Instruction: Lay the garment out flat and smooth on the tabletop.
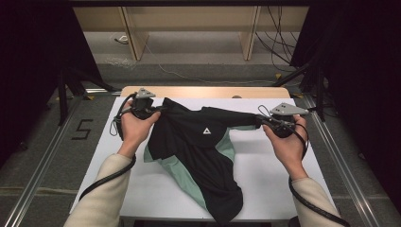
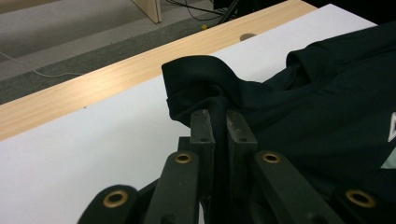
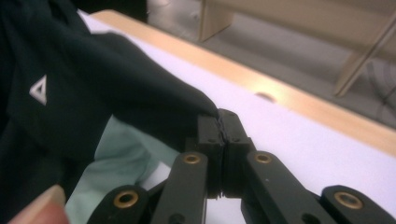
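A black shirt (image 1: 198,142) with mint-green panels and a small white triangle logo is stretched between both grippers above the white table (image 1: 265,179); its lower part drapes to the table's near edge. My left gripper (image 1: 158,109) is shut on the shirt's left corner; in the left gripper view the jaws pinch a fold of black cloth (image 2: 205,88) at the gripper (image 2: 218,122). My right gripper (image 1: 261,121) is shut on the right corner; the right gripper view shows the gripper (image 3: 219,122) with its jaws pressed together on the shirt's (image 3: 116,88) edge.
A wooden strip (image 1: 203,91) runs along the table's far edge. Beyond it stand wooden shelf legs (image 1: 135,38) and loose cables (image 1: 279,42) on the floor. Metal rails (image 1: 340,165) flank the table on both sides.
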`<state>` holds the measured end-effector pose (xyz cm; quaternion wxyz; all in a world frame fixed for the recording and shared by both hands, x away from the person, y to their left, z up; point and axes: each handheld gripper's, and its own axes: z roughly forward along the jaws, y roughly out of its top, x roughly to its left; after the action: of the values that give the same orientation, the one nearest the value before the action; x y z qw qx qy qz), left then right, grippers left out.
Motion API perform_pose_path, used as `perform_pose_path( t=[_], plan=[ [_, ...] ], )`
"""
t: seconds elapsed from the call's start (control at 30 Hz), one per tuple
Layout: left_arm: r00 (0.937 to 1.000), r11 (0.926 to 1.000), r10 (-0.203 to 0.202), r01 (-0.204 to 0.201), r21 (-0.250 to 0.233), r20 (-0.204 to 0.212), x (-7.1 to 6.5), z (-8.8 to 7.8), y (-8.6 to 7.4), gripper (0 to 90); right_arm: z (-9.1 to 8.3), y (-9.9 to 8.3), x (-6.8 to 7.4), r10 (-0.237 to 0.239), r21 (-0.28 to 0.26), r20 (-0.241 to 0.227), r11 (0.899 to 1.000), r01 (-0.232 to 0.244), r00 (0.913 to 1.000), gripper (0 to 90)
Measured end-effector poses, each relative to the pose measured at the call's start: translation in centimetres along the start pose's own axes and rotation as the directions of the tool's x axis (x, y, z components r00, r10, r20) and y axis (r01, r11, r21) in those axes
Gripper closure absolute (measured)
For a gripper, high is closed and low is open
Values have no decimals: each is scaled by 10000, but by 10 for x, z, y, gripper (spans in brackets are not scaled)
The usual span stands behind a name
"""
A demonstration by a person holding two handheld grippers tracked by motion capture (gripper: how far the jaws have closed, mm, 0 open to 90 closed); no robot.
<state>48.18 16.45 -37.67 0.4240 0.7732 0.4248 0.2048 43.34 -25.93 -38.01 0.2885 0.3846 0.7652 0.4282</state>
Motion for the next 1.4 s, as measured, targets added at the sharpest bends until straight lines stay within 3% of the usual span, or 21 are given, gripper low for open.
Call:
perform_pose_path(
  t=[0.13, 0.23, 0.37, 0.43, 0.53, 0.6, 0.67, 0.73, 0.77, 0.8, 0.83, 0.9, 1.0, 1.03, 1.07, 1.1, 1.13, 1.17, 1.27, 1.33, 1.4],
  plan=[
    [9999, 9998, 136, -136, 118, -31, -4, 13, 1, 834, -6, 5, 1, -104, -313, 319, 9994, 114, 9994, 892],
    [9987, 9993, 251, -239, 286, -445, -1, 30, 2, 831, -3, 7, -1, -140, -278, 467, 9995, 153, 9988, 891],
    [9926, 9969, 180, -86, 782, -1203, 8, 54, -5, 818, 31, -7, -7, 112, 260, 341, 9996, -121, 9994, 870],
    [9868, 9947, 228, -64, 1022, -1603, 13, 60, -9, 794, 46, -14, -6, -100, 529, 182, 9986, 90, 9998, 780],
    [9848, 9940, 161, 29, 1090, -1730, 15, 62, -11, 722, 56, -20, -4, -380, 808, 206, 9961, 362, 9991, 720],
    [9824, 9926, 439, -223, 1196, -1814, 14, 58, -13, 635, 58, -21, -1, -548, 793, 72, 9954, 540, 9985, 665],
    [9845, 9906, 694, -490, 1276, -1609, 10, 52, -14, 569, 55, -20, 2, -699, 798, -110, 9943, 706, 9975, 630],
    [9883, 9843, 1166, -1019, 1440, -978, -2, 35, -19, 533, 48, -19, 10, -796, 825, -472, 9931, 833, 9957, 597],
    [9883, 9843, 1166, -1019, 1440, -978, -2, 35, -19, 520, 46, -20, 14, -806, 936, -816, 9917, 881, 9934, 591],
    [9885, 9804, 1406, -1312, 1468, -555, -13, 22, -25, 514, 44, -22, 19, -771, 1001, -1062, 9911, 878, 9914, 590],
    [9885, 9804, 1406, -1312, 1468, -555, -13, 22, -25, 502, 44, -22, 19, -771, 1001, -1062, 9911, 878, 9914, 590],
    [9861, 9716, 1659, -1647, 1699, 70, -25, 13, -33, 480, 43, -26, 27, -835, 1233, -1496, 9871, 1024, 9852, 580],
    [9730, 9536, 1955, -2179, 2079, 1230, -50, 4, -51, 461, 45, -35, 38, -684, 1694, -2161, 9798, 1064, 9740, 568],
    [9730, 9536, 1955, -2179, 2079, 1230, -50, 4, -51, 454, 45, -35, 38, -684, 1694, -2161, 9798, 1064, 9740, 568],
    [9618, 9433, 2154, -2496, 2189, 1687, -63, 2, -58, 447, 46, -37, 43, -559, 1894, -2367, 9765, 1025, 9700, 557],
    [9618, 9433, 2154, -2496, 2189, 1687, -63, 2, -58, 438, 46, -37, 43, -559, 1894, -2367, 9765, 1025, 9700, 557],
    [9464, 9292, 2428, -2900, 2291, 2131, -78, 3, -65, 431, 48, -39, 45, -409, 1936, -2564, 9767, 927, 9657, 549],
    [9464, 9292, 2428, -2900, 2291, 2131, -78, 3, -65, 429, 49, -40, 46, -383, 1958, -2622, 9763, 920, 9642, 545],
    [9256, 9121, 2552, -3264, 2480, 2795, -99, 10, -72, 401, 51, -43, 47, -313, 2007, -2604, 9759, 858, 9650, 535],
    [9179, 9053, 2656, -3426, 2513, 2948, -107, 14, -74, 390, 51, -46, 47, -202, 1993, -2560, 9772, 732, 9665, 518],
    [9155, 9034, 2682, -3471, 2517, 3000, -110, 15, -74, 378, 50, -48, 47, -154, 1957, -2516, 9784, 665, 9677, 512]
  ],
)
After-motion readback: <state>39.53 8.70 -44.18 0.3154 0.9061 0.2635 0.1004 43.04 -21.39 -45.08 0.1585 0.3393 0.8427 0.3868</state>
